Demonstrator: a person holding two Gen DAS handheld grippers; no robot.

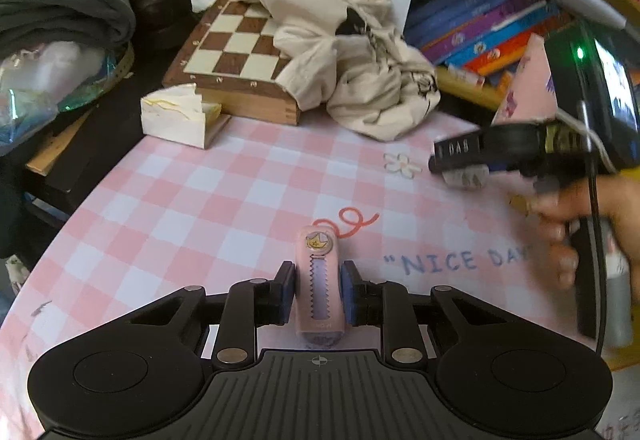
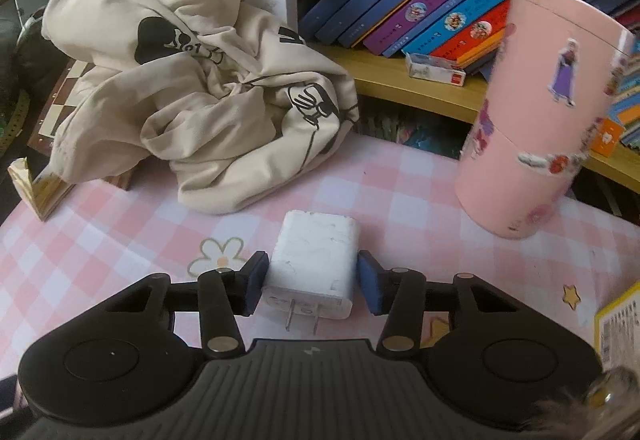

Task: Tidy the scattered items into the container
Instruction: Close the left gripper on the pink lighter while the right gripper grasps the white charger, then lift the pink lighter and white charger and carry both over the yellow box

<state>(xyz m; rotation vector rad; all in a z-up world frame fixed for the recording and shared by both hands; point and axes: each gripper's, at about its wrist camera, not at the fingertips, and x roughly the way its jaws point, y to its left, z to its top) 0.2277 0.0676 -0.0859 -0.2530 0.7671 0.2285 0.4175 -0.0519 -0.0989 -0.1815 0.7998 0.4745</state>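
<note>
While the left gripper [image 1: 318, 290] clamps the pink utility knife [image 1: 319, 282], the right gripper [image 2: 309, 282] brackets the white plug-in charger [image 2: 314, 264] — left pad touching, right apart; it may skid before reaching the pink cylindrical container [image 2: 536, 127] at two o'clock.

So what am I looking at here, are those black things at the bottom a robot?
No robot: a person holds one set of hand tongs in each hand, each carrying a camera that looks along its fingers. The left tongs grip a small pink correction-tape case. The right tongs straddle a white plug adapter, seemingly not yet squeezing. Both items sit over a pink checked tablecloth. The tall pink tub, apparently the container, stands ahead right, beside a crumpled cream garment.
</note>
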